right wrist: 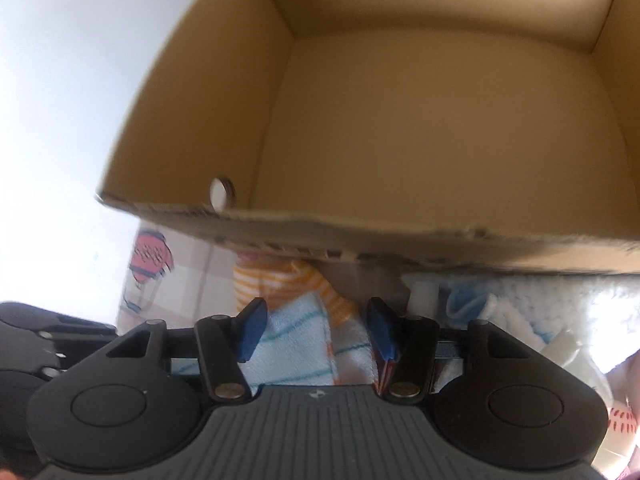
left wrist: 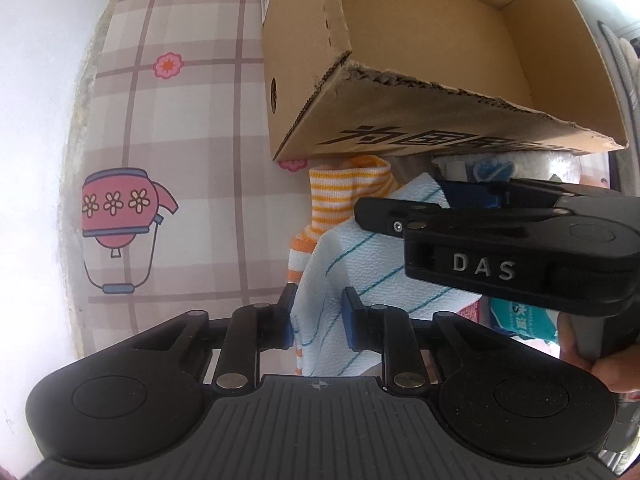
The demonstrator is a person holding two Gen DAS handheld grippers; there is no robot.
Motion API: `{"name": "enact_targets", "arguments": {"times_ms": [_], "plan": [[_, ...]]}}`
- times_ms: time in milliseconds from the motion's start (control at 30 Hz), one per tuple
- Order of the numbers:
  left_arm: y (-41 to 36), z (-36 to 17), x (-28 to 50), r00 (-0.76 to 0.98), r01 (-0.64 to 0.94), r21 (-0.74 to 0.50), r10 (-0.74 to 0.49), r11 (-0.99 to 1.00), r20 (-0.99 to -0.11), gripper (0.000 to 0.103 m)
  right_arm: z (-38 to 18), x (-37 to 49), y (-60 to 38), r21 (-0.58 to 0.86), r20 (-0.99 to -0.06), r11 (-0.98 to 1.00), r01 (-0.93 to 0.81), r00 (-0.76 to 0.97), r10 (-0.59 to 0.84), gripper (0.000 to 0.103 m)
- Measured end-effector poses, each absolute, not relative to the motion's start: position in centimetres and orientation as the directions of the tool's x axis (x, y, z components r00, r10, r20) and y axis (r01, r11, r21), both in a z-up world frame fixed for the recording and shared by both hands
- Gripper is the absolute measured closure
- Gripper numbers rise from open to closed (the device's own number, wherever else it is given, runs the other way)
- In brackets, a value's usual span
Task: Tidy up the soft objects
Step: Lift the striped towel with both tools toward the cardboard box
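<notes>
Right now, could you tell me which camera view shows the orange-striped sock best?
The left wrist view: the orange-striped sock is sharp there, lying below the cardboard box and partly under the pale blue cloth. The right wrist view shows only a blurred strip of it between the box edge and the cloth.

Checked tablecloth (teapot print) under cardboard box, striped sock and pale blue towel.

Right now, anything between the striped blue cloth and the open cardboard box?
The cardboard box looks empty and open on top. Its near wall rises just beyond the blue striped cloth, so the cloth must be lifted over that rim. The right gripper sits over the cloth, between the left gripper and the box.
</notes>
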State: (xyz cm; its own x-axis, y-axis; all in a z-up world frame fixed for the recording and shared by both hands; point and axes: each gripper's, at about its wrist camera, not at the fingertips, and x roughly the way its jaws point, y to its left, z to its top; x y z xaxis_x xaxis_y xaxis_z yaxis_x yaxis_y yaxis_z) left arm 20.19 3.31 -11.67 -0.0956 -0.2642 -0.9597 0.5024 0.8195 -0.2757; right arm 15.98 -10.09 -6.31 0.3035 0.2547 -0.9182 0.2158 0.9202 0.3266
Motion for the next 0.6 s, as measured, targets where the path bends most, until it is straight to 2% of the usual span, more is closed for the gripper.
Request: {"name": "enact_targets", "arguments": {"times_ms": [33, 167, 200, 267, 600], "plan": [[3.4, -11.8, 20.1, -0.096, 0.502, -0.277, -0.266, 0.819, -0.959, 0.087, -6.2, 15.9, -10.0, 0.320, -0.920, 0.925, 0.207, 0.301, 0.251, 0.048], [3.1, -11.9, 19.8, -0.091, 0.499, -0.282, -0.274, 0.820, -0.957, 0.094, -6.1, 15.6, -10.2, 0.316, -0.923, 0.925, 0.211, 0.292, 0.249, 0.065], [3.0, -11.9, 19.7, -0.089, 0.500, -0.284, -0.278, 0.818, -0.957, 0.096, -5.9, 15.5, -10.4, 0.322, -0.922, 0.921, 0.217, 0.294, 0.253, 0.074], [2.9, -11.7, 19.5, -0.081, 0.497, -0.293, -0.292, 0.817, -0.953, 0.097, -5.6, 15.4, -10.8, 0.341, -0.915, 0.914, 0.221, 0.301, 0.268, 0.086], [4.5, -8.7, 18.5, -0.044, 0.474, -0.322, -0.343, 0.820, -0.938, 0.098, 0.0, 13.4, -9.8, 0.377, -0.874, 0.915, 0.140, 0.379, 0.302, 0.089]]}}
